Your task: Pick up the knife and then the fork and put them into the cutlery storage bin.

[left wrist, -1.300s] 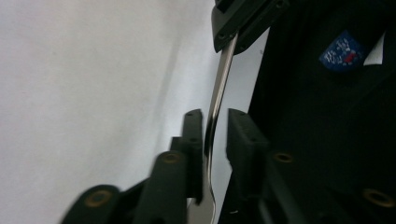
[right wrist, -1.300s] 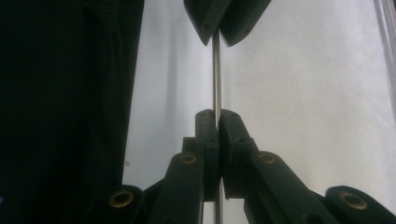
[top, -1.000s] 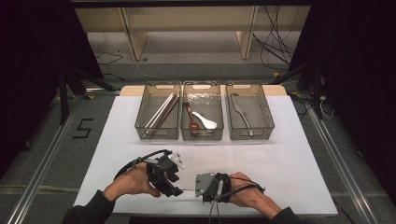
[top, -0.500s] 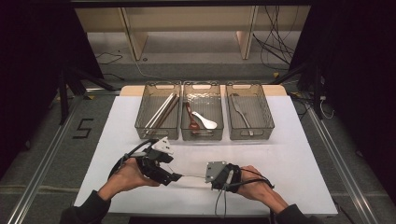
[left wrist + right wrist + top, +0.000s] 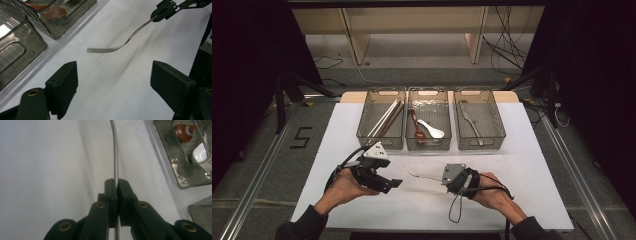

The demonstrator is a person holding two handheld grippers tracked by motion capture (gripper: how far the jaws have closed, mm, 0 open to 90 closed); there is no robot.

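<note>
A metal fork (image 5: 421,175) hangs just above the white table (image 5: 532,165), tines pointing left. My right gripper (image 5: 443,179) is shut on the end of its handle. In the right gripper view the jaws (image 5: 116,183) pinch the thin handle (image 5: 115,150), which runs straight away from me. My left gripper (image 5: 391,183) stands open a short way left of the tines and touches nothing. In the left gripper view the fork (image 5: 120,45) floats ahead of the wide-apart jaws (image 5: 113,87), with the right gripper (image 5: 163,11) clamped on its far end.
Three clear bins stand in a row at the back of the table. The left bin (image 5: 381,141) holds chopsticks, the middle bin (image 5: 428,144) a brown and a white spoon, and the right bin (image 5: 497,131) metal cutlery. Dark floor and cables surround the table.
The two hands, close together a second ago, have drawn apart. The left gripper went left, the right one went right with the fork.
</note>
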